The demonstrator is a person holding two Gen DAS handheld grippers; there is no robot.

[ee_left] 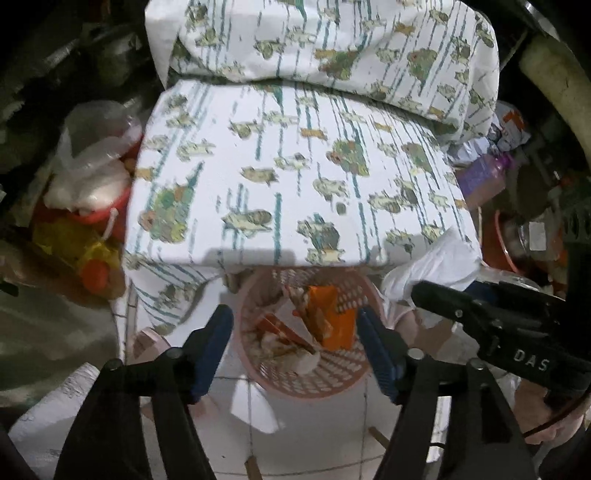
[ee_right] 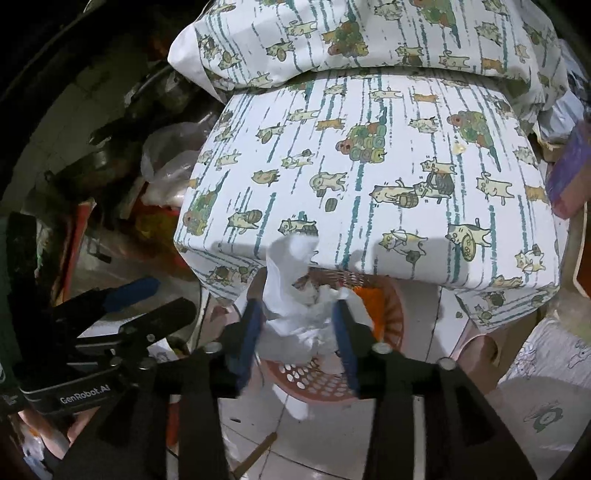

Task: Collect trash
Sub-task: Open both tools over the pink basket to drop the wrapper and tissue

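A pink perforated trash basket [ee_left: 325, 380] stands on the tiled floor below the edge of a cloth-covered surface [ee_left: 295, 177]. It holds an orange wrapper [ee_left: 328, 317] and other scraps. My left gripper [ee_left: 295, 336] is open and empty, its blue fingers on either side of the basket, above it. My right gripper [ee_right: 299, 325] is shut on a crumpled white tissue [ee_right: 295, 295] and holds it above the basket [ee_right: 325, 384]. The right gripper also shows in the left wrist view [ee_left: 436, 295] with the tissue [ee_left: 436, 266] at its tip.
The cat-print cloth [ee_right: 369, 166] covers the surface, with a pillow [ee_right: 369, 33] behind. A red bucket with plastic bags [ee_left: 96, 192] sits at the left. Clutter and a purple box [ee_left: 480, 177] lie at the right. White paper [ee_left: 255, 410] lies on the floor tiles.
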